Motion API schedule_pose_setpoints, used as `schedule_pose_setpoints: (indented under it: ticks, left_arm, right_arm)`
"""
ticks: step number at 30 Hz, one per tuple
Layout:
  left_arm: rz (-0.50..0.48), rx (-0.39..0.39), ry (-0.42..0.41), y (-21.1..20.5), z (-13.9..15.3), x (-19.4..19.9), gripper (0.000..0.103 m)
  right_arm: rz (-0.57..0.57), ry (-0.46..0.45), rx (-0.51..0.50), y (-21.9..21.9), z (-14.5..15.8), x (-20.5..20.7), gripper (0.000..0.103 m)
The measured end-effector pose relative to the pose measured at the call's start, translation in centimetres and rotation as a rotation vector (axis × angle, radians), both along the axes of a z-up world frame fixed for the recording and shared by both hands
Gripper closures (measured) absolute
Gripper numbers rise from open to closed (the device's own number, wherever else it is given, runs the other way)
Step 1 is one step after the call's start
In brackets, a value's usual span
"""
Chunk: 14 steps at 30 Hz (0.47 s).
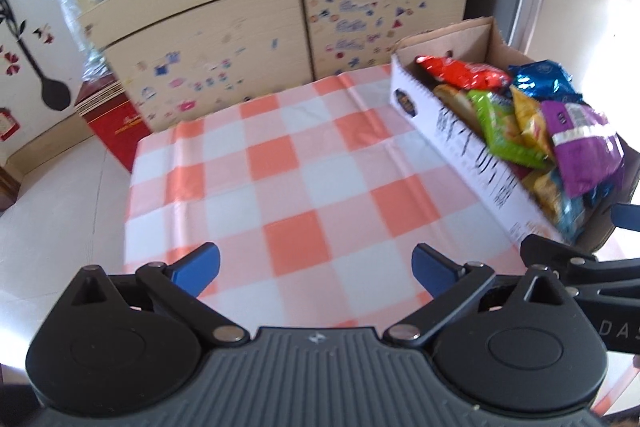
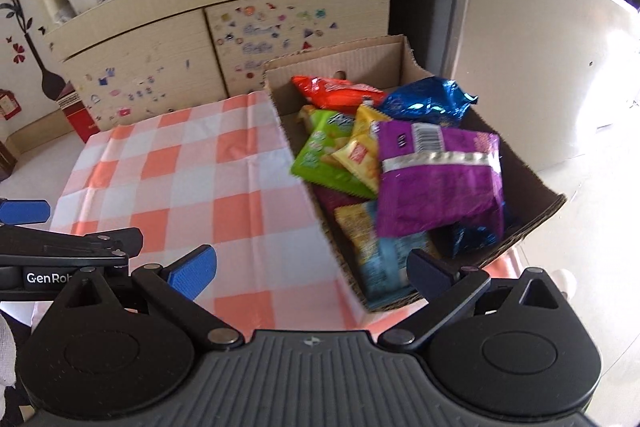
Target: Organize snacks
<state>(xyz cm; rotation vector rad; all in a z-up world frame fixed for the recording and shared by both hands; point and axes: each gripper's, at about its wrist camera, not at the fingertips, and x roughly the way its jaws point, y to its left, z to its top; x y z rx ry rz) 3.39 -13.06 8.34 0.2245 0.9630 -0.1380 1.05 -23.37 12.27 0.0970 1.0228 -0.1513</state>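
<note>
A cardboard box (image 2: 532, 183) stands on the right side of the checked tablecloth (image 2: 200, 179) and holds several snack bags: a purple bag (image 2: 440, 187) on top, a green one (image 2: 324, 159), a red one (image 2: 336, 93), a blue one (image 2: 428, 103) and a yellow one (image 2: 360, 151). The box also shows in the left wrist view (image 1: 472, 155) with the purple bag (image 1: 584, 147). My left gripper (image 1: 316, 269) is open and empty above the cloth (image 1: 280, 163). My right gripper (image 2: 312, 273) is open and empty at the box's near left corner.
A beige cabinet (image 1: 240, 39) with stickers stands behind the table, its shelf crowded with boxes. A red carton (image 1: 112, 123) sits on the floor at left. A silver fridge (image 2: 520, 47) stands right of the box. The left gripper (image 2: 24, 211) shows at the right view's left edge.
</note>
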Motion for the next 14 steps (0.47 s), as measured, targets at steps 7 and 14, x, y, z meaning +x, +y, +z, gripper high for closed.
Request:
schedule_pose_setpoints:
  ticks: [7, 14]
  left_arm:
    - [0.026, -0.029, 0.031, 4.6, -1.8, -2.6, 0.001]
    - [0.067, -0.037, 0.033, 8.3, -3.6, -5.3, 0.001]
  right_arm:
    - [0.008, 0.006, 0.034, 3.6, -1.9, -2.3, 0.0]
    - [-0.043, 0.022, 0.089, 6.3, -4.5, -4.7, 0.0]
